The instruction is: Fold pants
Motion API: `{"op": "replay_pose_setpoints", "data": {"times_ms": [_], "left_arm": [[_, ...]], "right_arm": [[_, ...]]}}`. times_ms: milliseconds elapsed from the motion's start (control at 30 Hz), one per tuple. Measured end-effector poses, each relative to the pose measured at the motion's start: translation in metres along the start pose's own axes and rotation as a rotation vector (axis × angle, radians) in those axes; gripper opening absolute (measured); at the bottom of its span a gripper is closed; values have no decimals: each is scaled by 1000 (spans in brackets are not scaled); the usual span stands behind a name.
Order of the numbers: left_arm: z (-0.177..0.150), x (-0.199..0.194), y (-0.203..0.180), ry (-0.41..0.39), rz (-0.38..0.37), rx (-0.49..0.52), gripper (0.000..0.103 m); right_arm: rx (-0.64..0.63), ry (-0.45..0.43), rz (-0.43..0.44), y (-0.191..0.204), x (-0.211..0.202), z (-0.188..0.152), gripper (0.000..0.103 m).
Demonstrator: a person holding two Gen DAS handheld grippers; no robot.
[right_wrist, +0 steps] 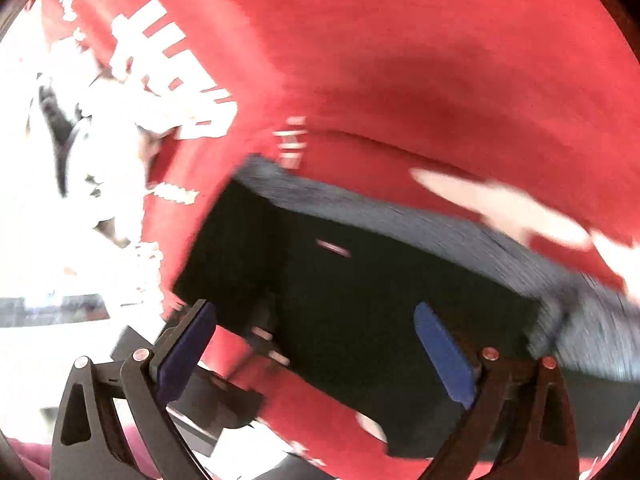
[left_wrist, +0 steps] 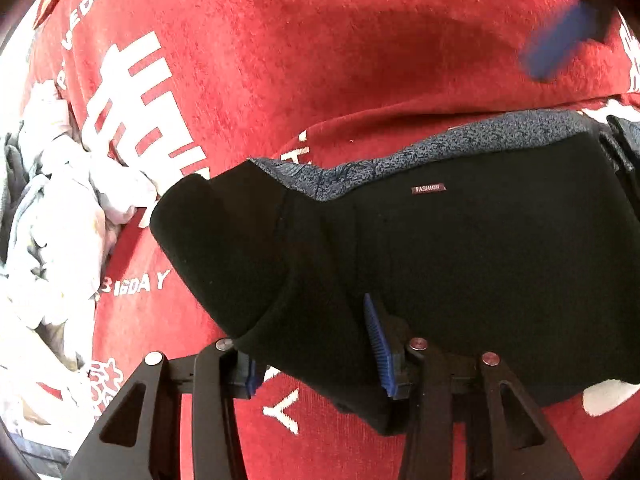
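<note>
Both of my hand-held grippers, left [left_wrist: 316,354] and right [right_wrist: 316,360], are spread wide. Folded black pants [left_wrist: 460,264] lie on the red cloth [left_wrist: 320,60], the left's fingers straddling their near edge. Next, I judge, comes smoothing the bundle.

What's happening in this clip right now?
A person with a handheld gripper in each hand is folding black pants on a red printed cloth. The pants lie folded into a compact block. The left gripper straddles their near edge, jaws apart; the right gripper hangs open above, its view motion-blurred.
</note>
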State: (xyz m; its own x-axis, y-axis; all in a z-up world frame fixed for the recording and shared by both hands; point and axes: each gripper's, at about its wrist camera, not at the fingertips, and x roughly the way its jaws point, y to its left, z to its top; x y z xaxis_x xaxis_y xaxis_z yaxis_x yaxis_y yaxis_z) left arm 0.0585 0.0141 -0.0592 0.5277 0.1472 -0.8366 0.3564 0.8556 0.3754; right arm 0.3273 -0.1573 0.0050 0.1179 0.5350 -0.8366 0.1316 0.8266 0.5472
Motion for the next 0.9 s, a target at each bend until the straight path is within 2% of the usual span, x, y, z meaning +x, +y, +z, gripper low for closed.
{"op": "replay_pose_setpoints", "data": {"times_ms": [133, 233, 333, 367, 400, 433, 467, 533, 767, 900], "left_arm": [[-1, -2, -1, -3, 16, 17, 45], [-5, -2, -7, -17, 35, 39, 45], [-6, -4, -8, -27, 44, 40, 45], [-6, -5, -8, -29, 45, 42, 45], [-5, -5, -8, -20, 33, 43, 45], [-5, -6, -9, -17, 23, 44, 45], [-5, -10, -12, -32, 20, 53, 45], [-1, -27, -20, -82, 13, 90, 45], [27, -88, -37, -209, -38, 109, 45], [46, -132, -69, -303, -70, 161, 45]], "right_arm": [[-87, 158, 97, 52, 48, 32, 100], [-176, 279, 55, 85, 89, 40, 100], [-194, 391, 16, 100, 123, 45, 100], [-187, 416, 3, 99, 131, 44, 94], [-179, 434, -11, 96, 136, 43, 84], [-171, 442, -21, 90, 140, 42, 44], [-145, 437, -7, 84, 138, 41, 20], [-81, 380, 59, 67, 121, 37, 19], [27, 173, 289, 15, 37, 0, 18], [79, 34, 395, -24, -26, -28, 18]]}}
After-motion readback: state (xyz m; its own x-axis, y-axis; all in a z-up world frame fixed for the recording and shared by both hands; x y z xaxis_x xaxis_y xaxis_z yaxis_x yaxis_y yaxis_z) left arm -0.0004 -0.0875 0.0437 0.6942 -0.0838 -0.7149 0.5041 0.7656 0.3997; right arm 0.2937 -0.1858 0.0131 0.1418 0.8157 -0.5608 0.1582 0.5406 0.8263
